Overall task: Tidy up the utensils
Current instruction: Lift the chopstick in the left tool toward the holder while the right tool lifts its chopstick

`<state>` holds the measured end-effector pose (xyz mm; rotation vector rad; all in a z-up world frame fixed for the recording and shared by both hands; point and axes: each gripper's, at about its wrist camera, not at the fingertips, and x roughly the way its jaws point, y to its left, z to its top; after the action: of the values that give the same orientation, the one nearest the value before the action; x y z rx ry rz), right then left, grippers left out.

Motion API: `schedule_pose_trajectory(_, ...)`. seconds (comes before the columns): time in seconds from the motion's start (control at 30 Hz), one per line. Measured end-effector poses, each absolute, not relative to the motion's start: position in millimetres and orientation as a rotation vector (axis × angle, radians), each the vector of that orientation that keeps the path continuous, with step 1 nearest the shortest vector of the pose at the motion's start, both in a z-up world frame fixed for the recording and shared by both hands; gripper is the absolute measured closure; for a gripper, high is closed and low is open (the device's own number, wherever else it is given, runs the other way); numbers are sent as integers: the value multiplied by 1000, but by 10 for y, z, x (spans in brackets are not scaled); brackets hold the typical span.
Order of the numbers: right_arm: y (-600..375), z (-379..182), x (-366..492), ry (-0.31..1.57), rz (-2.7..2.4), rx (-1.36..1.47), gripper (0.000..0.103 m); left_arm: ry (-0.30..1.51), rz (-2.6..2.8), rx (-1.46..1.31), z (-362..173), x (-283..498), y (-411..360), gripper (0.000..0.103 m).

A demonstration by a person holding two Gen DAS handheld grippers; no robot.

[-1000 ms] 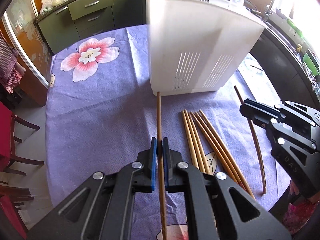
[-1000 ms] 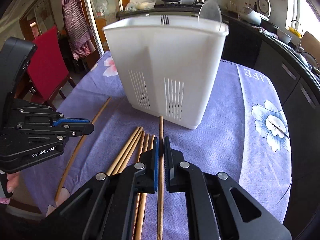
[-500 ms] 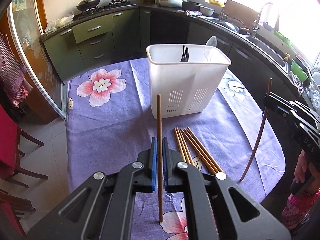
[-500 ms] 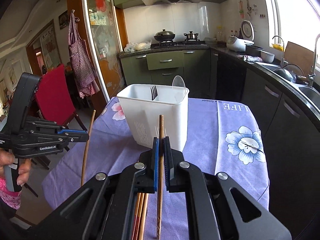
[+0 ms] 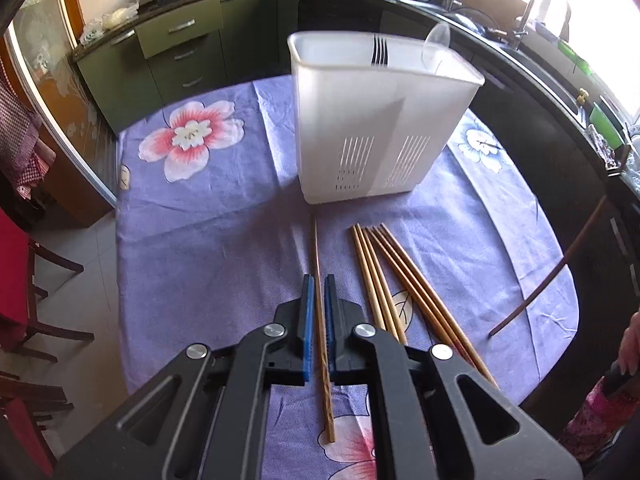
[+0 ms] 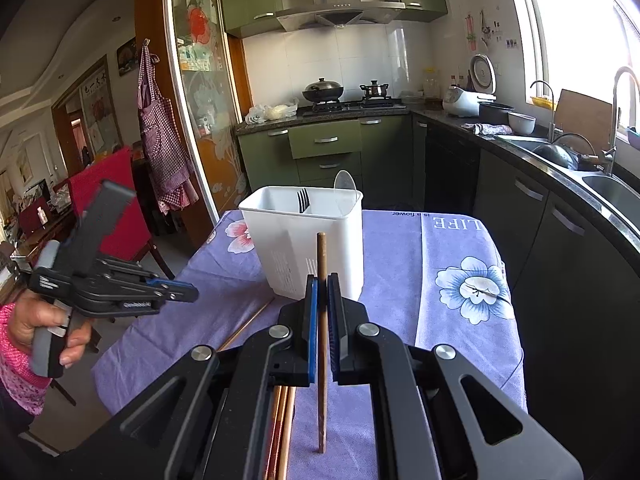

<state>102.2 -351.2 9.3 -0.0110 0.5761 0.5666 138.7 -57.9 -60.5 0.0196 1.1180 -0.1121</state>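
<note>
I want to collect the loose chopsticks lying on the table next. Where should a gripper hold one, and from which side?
Take the outermost chopstick of the bundle near its middle, coming straight down from above with fingers across its length. They lie flat and packed together on the tablecloth, so only an edge stick leaves finger room.

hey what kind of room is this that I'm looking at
A home kitchen, most likely: a gas stove with pots under a range hood, a sink by the window, green cabinets.

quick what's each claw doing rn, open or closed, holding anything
Left claw: closed on a light wooden chopstick.
Right claw: closed on a dark chopstick, held upright above the table.
</note>
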Motion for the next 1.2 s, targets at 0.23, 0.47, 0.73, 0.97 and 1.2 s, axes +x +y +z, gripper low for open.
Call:
schedule_pose_trajectory(0.23, -3506, 87, 1023, 579, 568, -15, 97, 1223, -76, 45, -1200, 1824, -624, 89)
schedule_pose_trajectory(0.47, -3541, 71, 1067, 582, 564, -2, 97, 1246, -77, 60, -1342, 1985, -681, 88)
schedule_pose_trajectory(0.73, -3544, 70, 1086, 586, 563, 1, 97, 1263, -66, 128, -1330, 1988, -808, 98)
schedule_pose_trajectory(0.97, -3558, 91, 1068, 585, 563, 2, 97, 1193, -87, 102, -1044, 1768, -678, 98)
schedule_pose_trajectory(1.2, -3574, 167, 1029, 563, 561, 6, 97, 1062, -103, 80, -409, 1402, -527, 98)
